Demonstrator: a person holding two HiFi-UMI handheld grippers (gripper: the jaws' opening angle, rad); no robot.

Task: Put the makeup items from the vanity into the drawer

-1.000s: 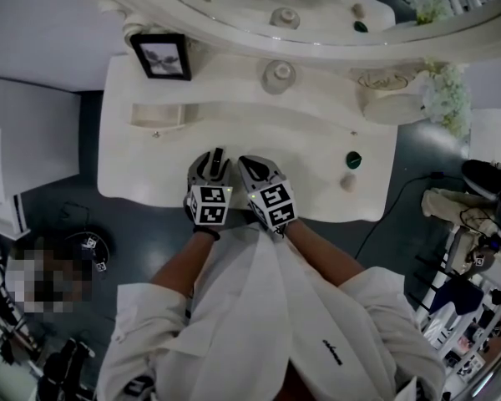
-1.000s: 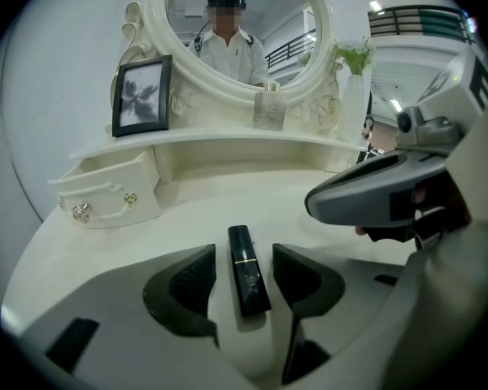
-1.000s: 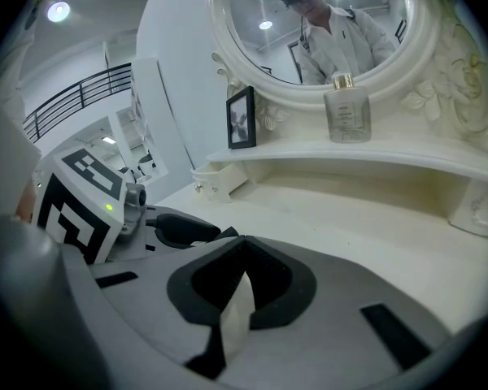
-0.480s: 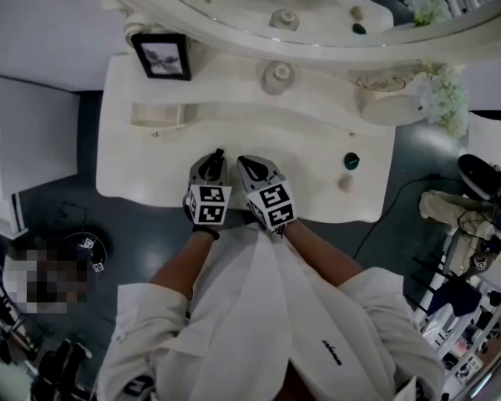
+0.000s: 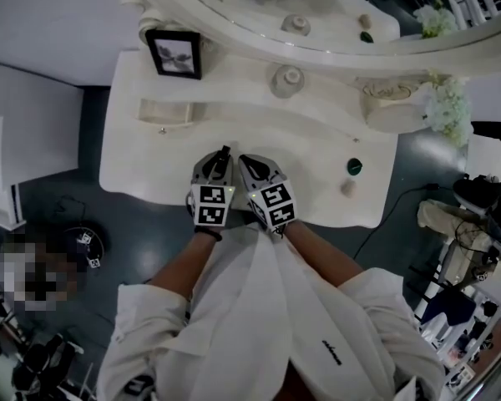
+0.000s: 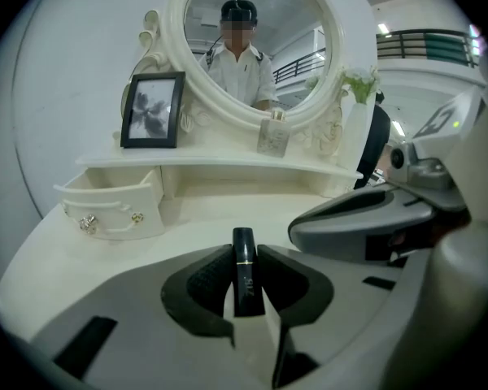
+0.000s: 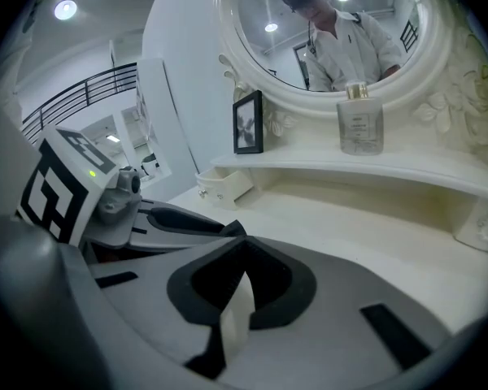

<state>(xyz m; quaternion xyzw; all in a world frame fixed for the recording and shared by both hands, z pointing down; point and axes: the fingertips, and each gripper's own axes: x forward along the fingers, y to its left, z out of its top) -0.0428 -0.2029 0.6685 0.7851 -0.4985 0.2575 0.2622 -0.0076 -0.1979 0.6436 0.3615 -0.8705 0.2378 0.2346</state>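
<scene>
Lipstick: dark tube with a thin gold band and light print on the side. It sits between the pads of your left gripper, and its capped end pokes out past the jaw tips toward the mirror. The jaws are clamped on it from both sides, about mid-tube. It looks lifted just clear of the vanity top, though contact can't be ruled out.

Handling, as a judgement:
- Light, rigid and glossy. It won't deform, but the smooth round shell could roll or slide between the pads.
- The hold is on the body below the band, which is the better place. A hold on the cap alone might pull the cap off.
- It is not delicate, yet a drop onto the hard top could pop the cap, so a firm squeeze is fine.

Right gripper: jaws closed together with nothing between them, parked just beside the left one.

Pose:
- Both forearms reach straight out from your body, sleeves nearly touching.
- The grippers sit side by side over the front edge of the vanity near its middle, marker cubes facing up.
- The left gripper points toward the back shelf.

Drawer: pulled open, back and to the left of the left gripper. No view shows its inside.

Other small items: a green one and a beige one lie on the right of the top, well apart from both grippers.
</scene>
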